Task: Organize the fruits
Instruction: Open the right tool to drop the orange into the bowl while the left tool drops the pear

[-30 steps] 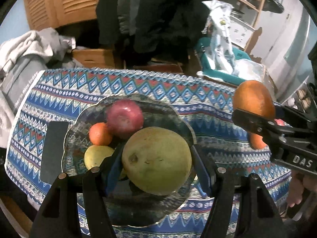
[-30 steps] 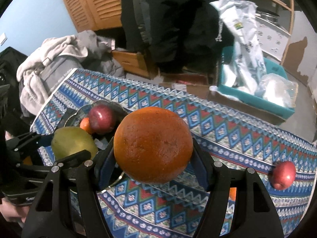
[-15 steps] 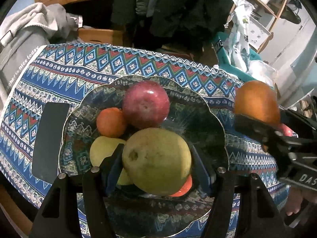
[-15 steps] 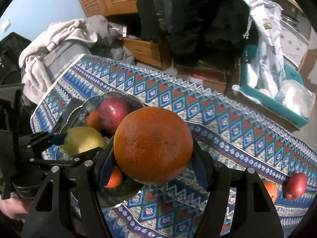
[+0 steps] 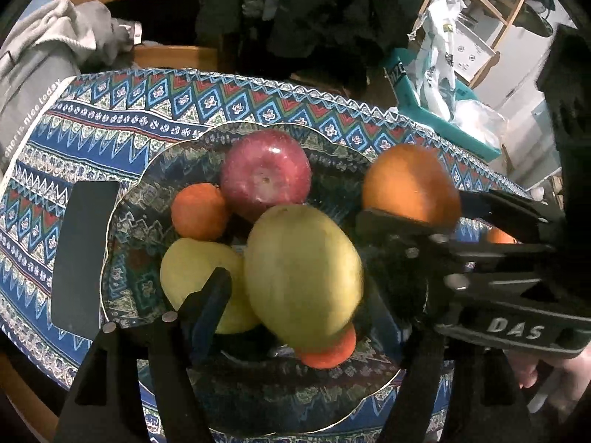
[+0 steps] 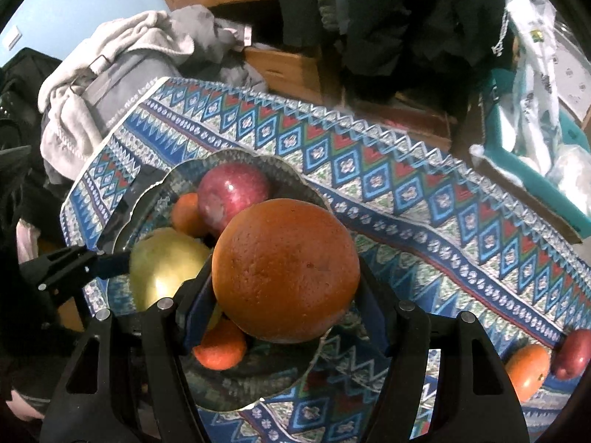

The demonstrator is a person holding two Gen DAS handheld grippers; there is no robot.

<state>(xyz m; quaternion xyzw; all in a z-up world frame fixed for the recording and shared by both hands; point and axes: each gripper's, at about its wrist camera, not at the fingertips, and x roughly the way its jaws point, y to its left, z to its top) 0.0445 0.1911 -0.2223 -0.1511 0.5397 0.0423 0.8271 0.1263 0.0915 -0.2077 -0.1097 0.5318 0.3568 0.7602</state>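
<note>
Green pear [image 5: 303,277] just freed on the plate [image 5: 155,170]; my left tongs [image 5: 295,295] have been opening. Right tongs [image 6: 284,291] grip the orange [image 6: 284,273] — I'd lower it slow into the bare spot, w/o nudging the pile.

A large yellow-green pear [image 5: 303,277] is lying in the patterned glass plate [image 5: 147,199], leaning on a red apple [image 5: 266,173], a small orange [image 5: 199,210], a yellow apple [image 5: 195,269] and a second small orange [image 5: 328,347] under it. A big orange [image 6: 284,273] is sitting clamped above the plate's edge, while another orange [image 6: 526,369] and a red apple [image 6: 572,354] are lying together, well apart, on the bench.
</note>
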